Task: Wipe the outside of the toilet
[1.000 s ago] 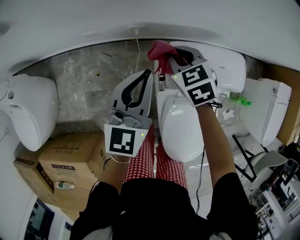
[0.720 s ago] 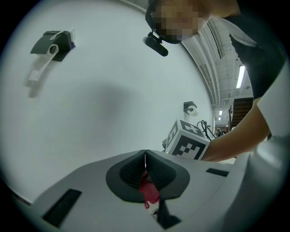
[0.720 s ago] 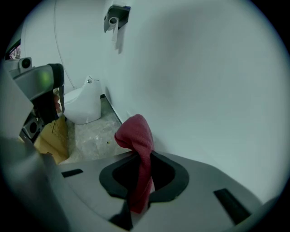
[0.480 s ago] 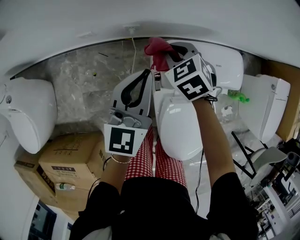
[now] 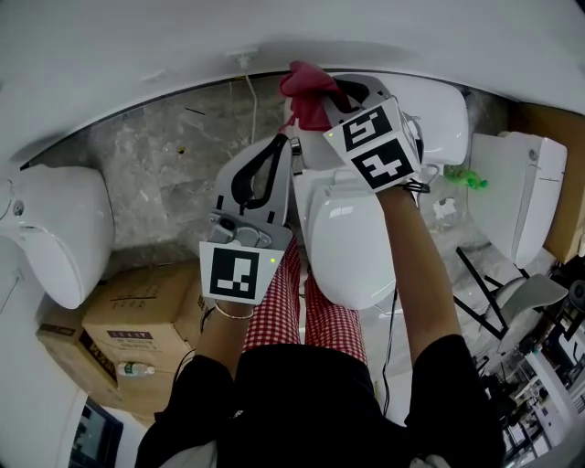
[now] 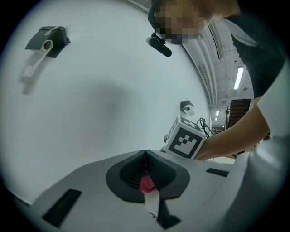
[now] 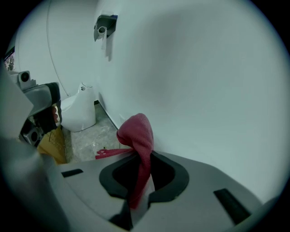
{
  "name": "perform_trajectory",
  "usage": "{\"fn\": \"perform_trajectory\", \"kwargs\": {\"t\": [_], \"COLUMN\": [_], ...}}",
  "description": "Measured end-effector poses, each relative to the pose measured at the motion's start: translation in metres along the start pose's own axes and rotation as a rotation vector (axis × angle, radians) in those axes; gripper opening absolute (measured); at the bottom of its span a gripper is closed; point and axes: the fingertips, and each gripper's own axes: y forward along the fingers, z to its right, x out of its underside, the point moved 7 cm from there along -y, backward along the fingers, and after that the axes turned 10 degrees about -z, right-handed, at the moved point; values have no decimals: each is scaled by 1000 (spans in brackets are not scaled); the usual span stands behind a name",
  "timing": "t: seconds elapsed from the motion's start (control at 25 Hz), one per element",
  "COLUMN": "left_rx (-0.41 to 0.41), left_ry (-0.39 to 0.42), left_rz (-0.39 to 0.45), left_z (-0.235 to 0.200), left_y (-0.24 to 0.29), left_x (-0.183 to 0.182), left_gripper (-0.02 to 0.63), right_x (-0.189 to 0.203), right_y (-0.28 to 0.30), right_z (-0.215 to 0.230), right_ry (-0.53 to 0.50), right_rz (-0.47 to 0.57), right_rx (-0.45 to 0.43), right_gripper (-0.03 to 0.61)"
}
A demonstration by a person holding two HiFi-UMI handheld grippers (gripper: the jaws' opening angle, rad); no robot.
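Pinching the red cloth (image 7: 137, 133), the right hand-held gripper (image 7: 139, 159) sits over the toilet (image 5: 352, 251).

White wall (image 5: 137, 37) above grey marbled floor (image 5: 155, 164) — cardboard boxes (image 5: 137, 329) at lower left, another white toilet (image 5: 55, 228) beside them.

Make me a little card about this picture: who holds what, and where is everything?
right gripper: shut on the cloth
cloth: red, bunched, sticking out past the jaws
where: by the corner of the tank, close to the wall
left gripper: shut, jaws together, beside the toilet
toilet: white, lid down
nearby: second toilet and boxes on the person's left
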Motion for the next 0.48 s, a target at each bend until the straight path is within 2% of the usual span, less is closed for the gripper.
{"fn": "perform_trajectory", "kwargs": {"t": [0.48], "left_rx": [40], "left_ry": [7], "left_rz": [-5], "left_z": [25], "left_y": [16], "left_x": [-1], "left_gripper": [11], "right_x": [35], "right_y": [-29], "right_z": [47], "right_ry": [87], "right_rz": [18], "right_rx": [62], "right_gripper": [60]}}
